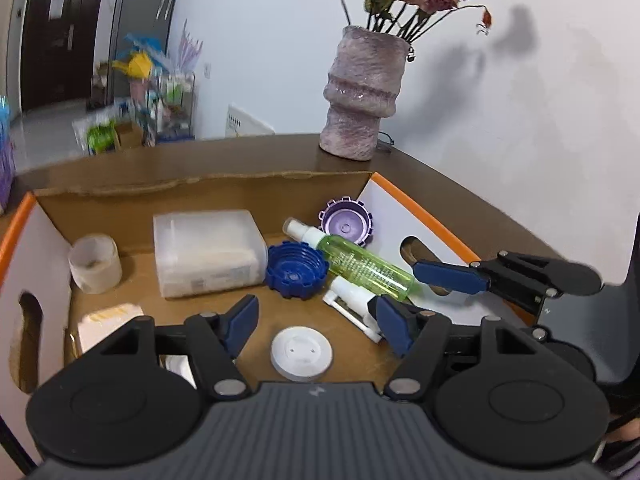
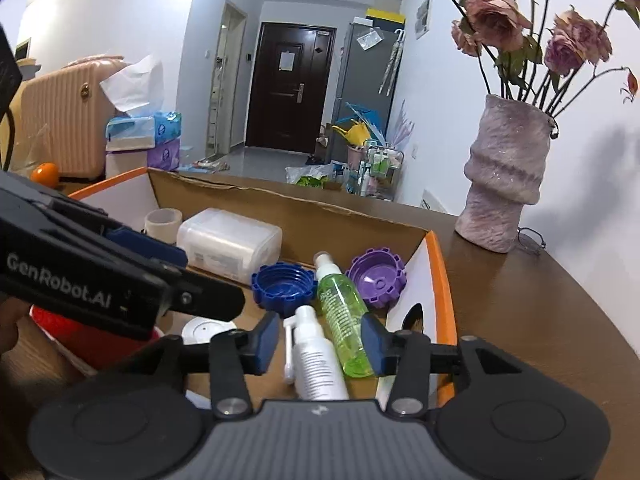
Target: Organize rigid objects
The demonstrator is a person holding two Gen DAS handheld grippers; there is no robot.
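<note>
An open cardboard box [image 1: 200, 184] with orange rims holds the objects. A white round disc [image 1: 301, 354] lies on its floor between and below the fingers of my left gripper [image 1: 316, 326], which is open and touches nothing. A white spray bottle [image 2: 318, 364] and a green spray bottle [image 2: 344, 316] lie side by side between the fingers of my right gripper [image 2: 320, 342]. It is open, and its pads do not press them. Beyond them sit a blue cap [image 2: 282, 286] and a purple cap [image 2: 376, 278]. A translucent plastic case [image 1: 208, 252] and a tape roll [image 1: 95, 263] stand farther back.
One blue finger [image 1: 452, 276] of the right gripper reaches over the box's right wall [image 1: 400, 216]. A pink vase [image 1: 360, 92] of dried flowers stands on the brown table [image 2: 540, 320] behind the box. A cream packet [image 1: 108, 320] lies in the box's near left corner.
</note>
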